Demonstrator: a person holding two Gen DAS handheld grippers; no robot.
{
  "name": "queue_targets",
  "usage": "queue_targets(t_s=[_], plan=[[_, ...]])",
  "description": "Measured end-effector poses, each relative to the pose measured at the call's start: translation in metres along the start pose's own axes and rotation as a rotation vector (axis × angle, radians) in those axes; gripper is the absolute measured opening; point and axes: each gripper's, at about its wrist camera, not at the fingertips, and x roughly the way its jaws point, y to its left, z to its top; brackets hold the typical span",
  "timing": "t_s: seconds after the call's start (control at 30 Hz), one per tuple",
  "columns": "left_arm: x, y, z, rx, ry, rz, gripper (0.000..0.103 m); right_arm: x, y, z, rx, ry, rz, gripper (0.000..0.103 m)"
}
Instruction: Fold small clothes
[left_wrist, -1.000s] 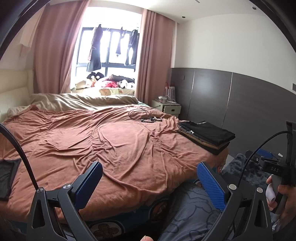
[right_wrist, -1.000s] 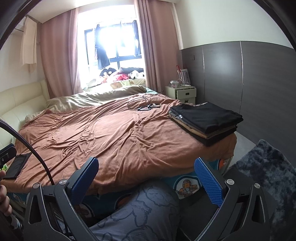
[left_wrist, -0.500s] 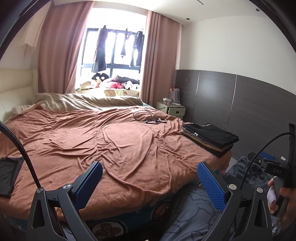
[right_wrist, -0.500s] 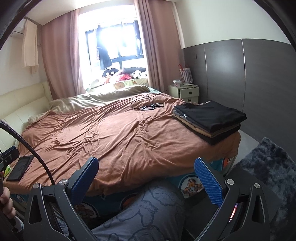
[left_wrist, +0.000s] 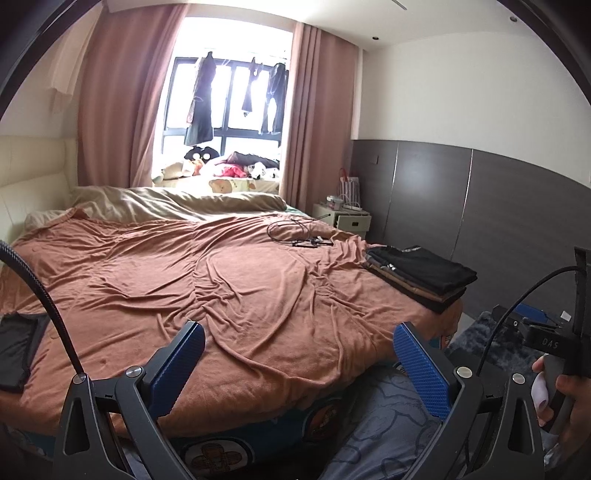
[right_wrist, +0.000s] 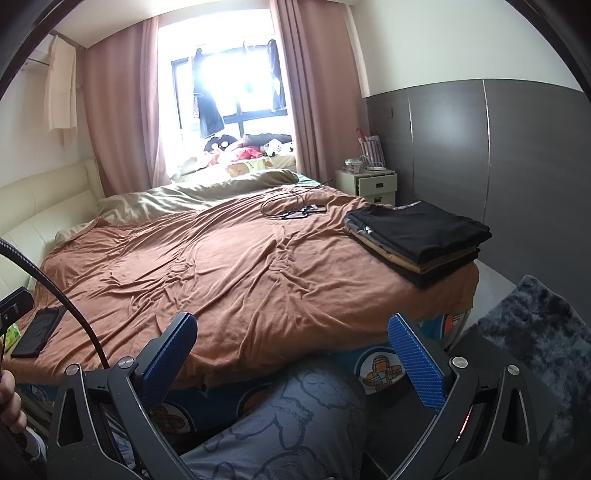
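1. Plainly, the only readable writing is "DAS", printed on the dark body of the right gripper's handle (left_wrist: 552, 341), which a hand (left_wrist: 569, 402) grips at the right edge of the left wrist view.
2. The left gripper (left_wrist: 299, 363) hangs over the near edge of the bed with its blue-padded fingers (left_wrist: 181, 365) spread wide, nothing between them.
3. The right gripper (right_wrist: 291, 356) is likewise released, its fingers (right_wrist: 415, 363) far apart and empty, above a knee in grey patterned trousers (right_wrist: 295, 424).
4. The folded clothes (right_wrist: 417, 238) sit as a neat stack on the right corner of the brown bedspread (right_wrist: 240, 273): a black piece on top, tan and dark layers beneath; how many pieces there are is hard to count.
5. A dark flat cloth item (left_wrist: 16, 350) lies at the left edge of the bed, partly cut off in the left wrist view; what kind of garment it is cannot be told.
6. A coiled black cable (right_wrist: 284, 206) and small dark objects beside it lie near the far side of the bed.
7. A pale bedside cabinet (right_wrist: 369, 182) holds small things too blurred to name, with a striped bag (right_wrist: 371, 149) behind them.
8. Garments (left_wrist: 201, 107) hang in the bright window, and soft toys (left_wrist: 221, 168) crowd the sill; glare washes out their detail.
9. A dark shaggy rug (right_wrist: 535, 332) covers the floor on the right.
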Motion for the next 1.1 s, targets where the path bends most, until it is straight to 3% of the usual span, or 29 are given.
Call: queue_targets(t_s=[1.1], plan=[[-0.0009,0.0003,-0.0024,0.003,0.001,0.003,0.103,-0.0039,0.0039,-0.0016,0.017,0.004,0.02,0.103]])
